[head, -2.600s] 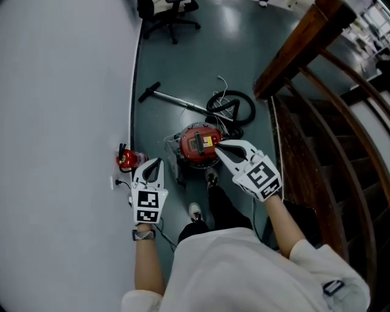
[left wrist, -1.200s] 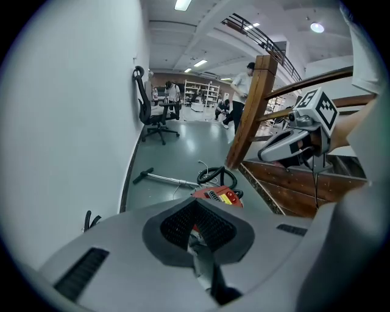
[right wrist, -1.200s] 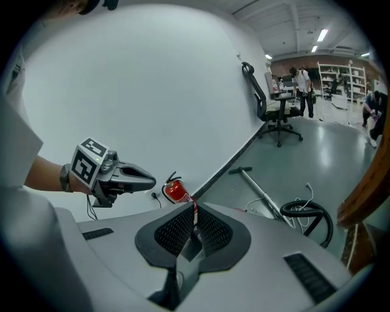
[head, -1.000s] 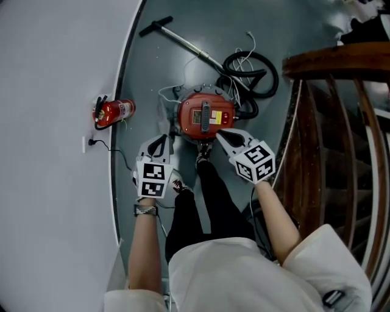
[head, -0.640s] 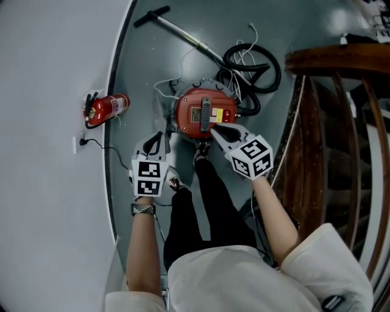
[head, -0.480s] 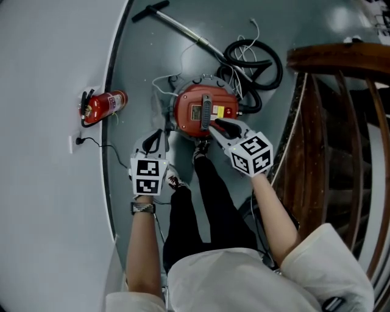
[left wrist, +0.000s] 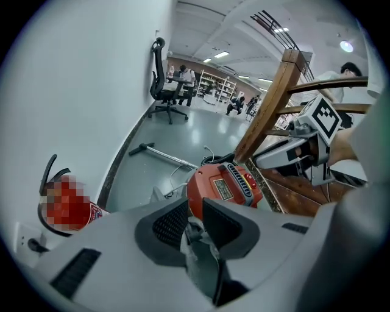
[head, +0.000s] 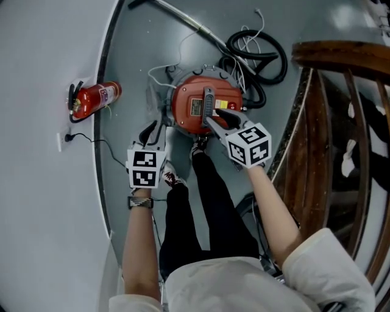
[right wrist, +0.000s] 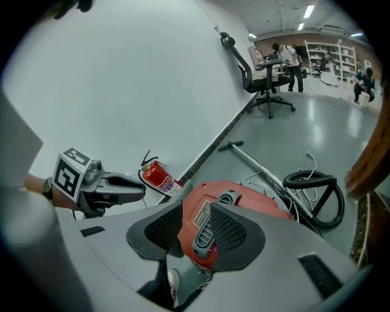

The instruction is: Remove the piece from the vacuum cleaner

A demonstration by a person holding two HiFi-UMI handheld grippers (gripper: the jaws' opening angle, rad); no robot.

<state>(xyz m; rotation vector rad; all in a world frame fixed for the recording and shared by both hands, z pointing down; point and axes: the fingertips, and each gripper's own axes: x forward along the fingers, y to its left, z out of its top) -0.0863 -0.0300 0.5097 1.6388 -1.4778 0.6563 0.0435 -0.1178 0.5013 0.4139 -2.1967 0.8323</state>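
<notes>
The red drum vacuum cleaner [head: 194, 106] stands on the floor with a grey handle [head: 209, 100] across its lid. My right gripper [head: 220, 117] hovers over the lid, and its jaws have just been opening. They now stand open, and the handle [right wrist: 204, 234] shows through the gap beyond the tips. My left gripper [head: 152, 129] hangs to the left of the drum, apart from it. Its jaws [left wrist: 192, 213] have just been opening to a narrow gap with nothing between them. The vacuum cleaner [left wrist: 222, 186] lies ahead of them.
A black hose [head: 259, 52] with white cable and a metal wand [head: 183, 18] lie behind the drum. A fire extinguisher [head: 94, 97] rests by the white wall [head: 36, 183]. A wooden stair railing [head: 341, 55] rises at the right. The person's legs and shoes [head: 172, 180] are below the vacuum.
Both grippers have sunk toward the vacuum. The right gripper's jaws have spread wide over the lid, and the left gripper's jaws have parted slightly.
</notes>
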